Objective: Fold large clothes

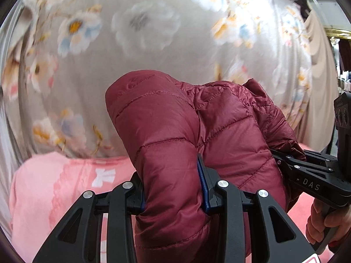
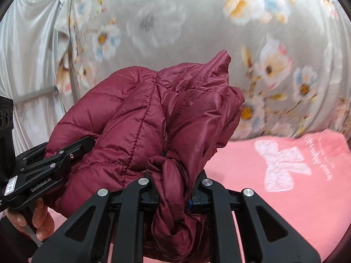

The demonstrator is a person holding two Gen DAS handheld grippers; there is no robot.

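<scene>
Both grippers, left (image 1: 173, 188) and right (image 2: 175, 188), clench the bunched maroon jacket (image 1: 175, 127), lifting it clear of the pink blanket (image 1: 54, 186) to fold.

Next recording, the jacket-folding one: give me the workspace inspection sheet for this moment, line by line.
Surface: pink blanket with a white print, over a grey floral sheet.
Job's things: maroon quilted jacket, bunched and lifted between both grippers.
Clutter: nothing seen.
Grippers: left gripper shut on a thick padded fold; right gripper shut on a twisted, thinner bunch.
Cables: nothing seen.
Surroundings: pale curtain behind; background blurred.
</scene>
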